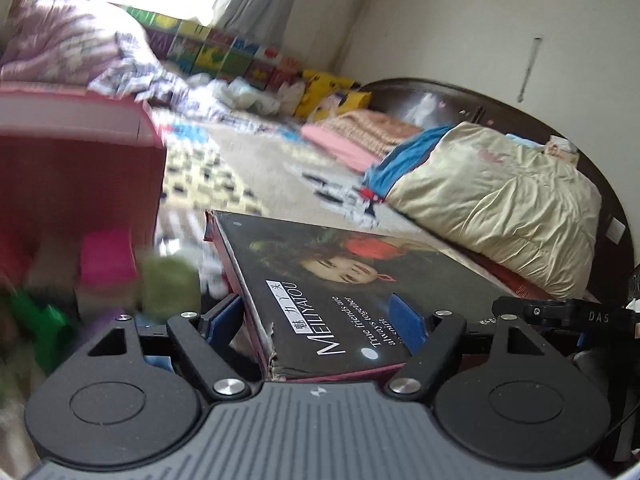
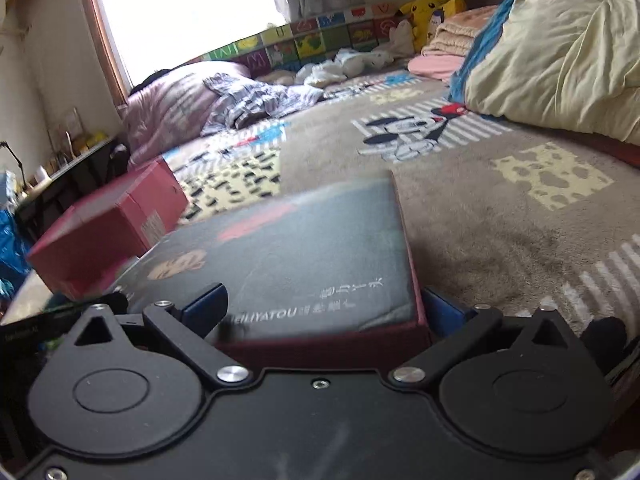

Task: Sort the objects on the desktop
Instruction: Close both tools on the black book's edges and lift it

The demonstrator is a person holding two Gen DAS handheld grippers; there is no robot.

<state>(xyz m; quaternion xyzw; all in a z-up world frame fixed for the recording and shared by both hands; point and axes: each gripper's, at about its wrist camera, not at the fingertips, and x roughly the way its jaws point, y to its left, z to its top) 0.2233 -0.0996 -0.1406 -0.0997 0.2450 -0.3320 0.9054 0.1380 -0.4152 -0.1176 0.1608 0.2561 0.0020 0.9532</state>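
Note:
A dark box lid [image 1: 344, 280] printed with a girl's face and "MEILIYATOU" fills the lower middle of the left wrist view. My left gripper [image 1: 316, 320] is shut on its near left corner, one blue pad under the edge and one on top. In the right wrist view the same lid [image 2: 288, 248] lies ahead, and my right gripper [image 2: 328, 312] is shut on its near right corner, blue pads on both sides. The lid is held tilted above the bed. A red box [image 2: 108, 224] sits to the left, also in the left wrist view [image 1: 76, 168].
Blurred pink and green small objects [image 1: 120, 276] lie below the red box. A patterned bed cover [image 2: 500, 208] spreads ahead, with a cream quilt [image 2: 560, 48] at right, a pink quilt [image 2: 172, 108] at left and plush toys [image 2: 428, 12] by the wall.

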